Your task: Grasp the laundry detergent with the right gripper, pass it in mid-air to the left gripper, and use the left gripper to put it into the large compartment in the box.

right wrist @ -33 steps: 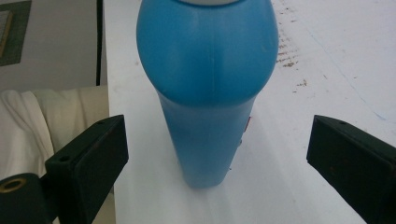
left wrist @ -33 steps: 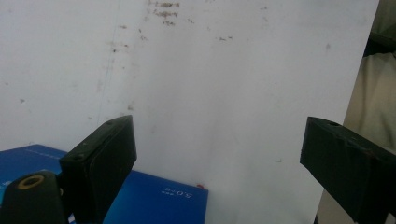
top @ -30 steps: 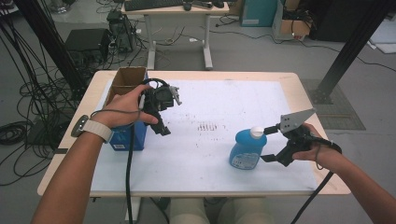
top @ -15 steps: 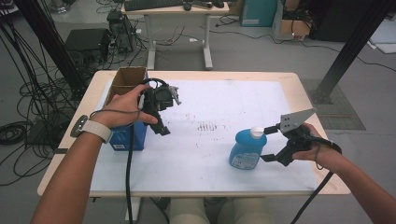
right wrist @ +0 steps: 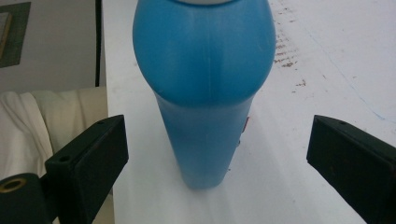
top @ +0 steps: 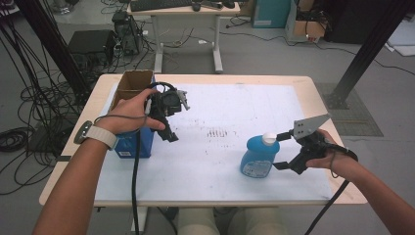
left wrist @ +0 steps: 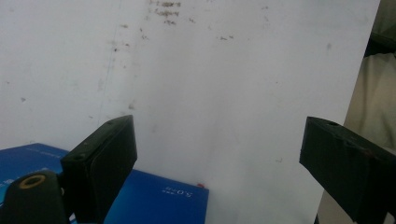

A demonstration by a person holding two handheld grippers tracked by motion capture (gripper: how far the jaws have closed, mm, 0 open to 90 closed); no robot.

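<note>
A blue bottle (top: 259, 156) with a white cap stands upright at the front right of the white table top (top: 220, 186). My right gripper (top: 280, 151) lies level just right of it, one jaw above the other. In the right gripper view the bottle (right wrist: 205, 93) stands between the open jaws of that gripper (right wrist: 218, 130), with a gap to each pad. At the left, a hand holds my left gripper (top: 169, 131) pointing down beside a blue box (top: 129, 144) with an open brown top. In the left gripper view this gripper (left wrist: 219, 135) is open over bare table, with the box (left wrist: 154, 200) at lower left.
Dark smudges (top: 220, 132) mark the middle of the table top. A second desk (top: 186, 10) stands behind the table, cables (top: 19, 137) cover the floor at the left, and a black post (top: 362, 58) leans at the right. The person's legs (top: 230, 223) are at the front edge.
</note>
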